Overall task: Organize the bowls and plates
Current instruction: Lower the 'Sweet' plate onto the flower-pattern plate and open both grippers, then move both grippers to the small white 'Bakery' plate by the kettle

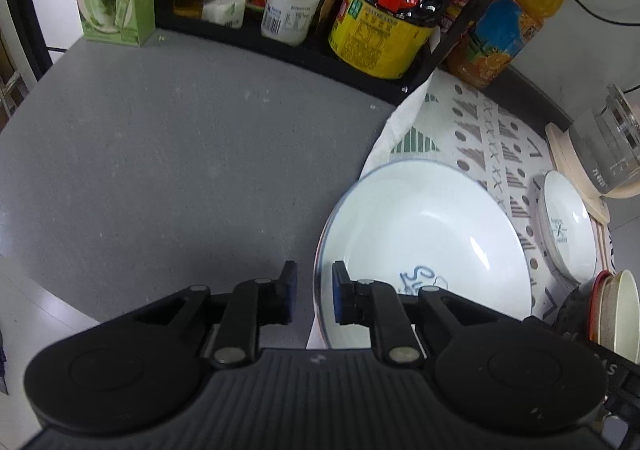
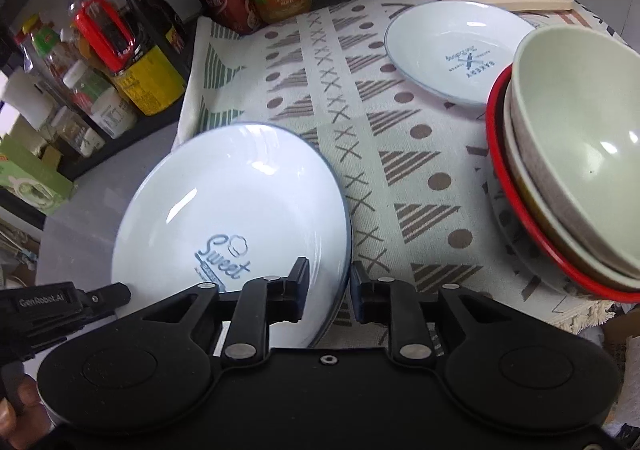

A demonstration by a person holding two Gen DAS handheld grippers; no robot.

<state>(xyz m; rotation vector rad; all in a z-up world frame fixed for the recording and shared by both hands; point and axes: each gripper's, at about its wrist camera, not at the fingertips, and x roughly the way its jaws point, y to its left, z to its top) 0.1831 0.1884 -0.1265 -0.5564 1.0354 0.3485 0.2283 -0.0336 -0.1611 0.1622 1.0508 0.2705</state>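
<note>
"Sweet" plate (image 2: 224, 210) rim between both grippers' fingers: left gripper (image 1: 314, 292) clamped, right gripper (image 2: 330, 288) apart.

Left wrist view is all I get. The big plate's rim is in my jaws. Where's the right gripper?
Observer: The right gripper straddles the plate at its right rim, jaws apart, pads not pressing.
Operator: What's the plate's print? I only see an S.
Observer: It reads "Sweet", with a small chef's hat above.
Operator: What's on top of the bowl stack?
Observer: A green bowl, nested in others; the lowest bowl has a red rim.
</note>
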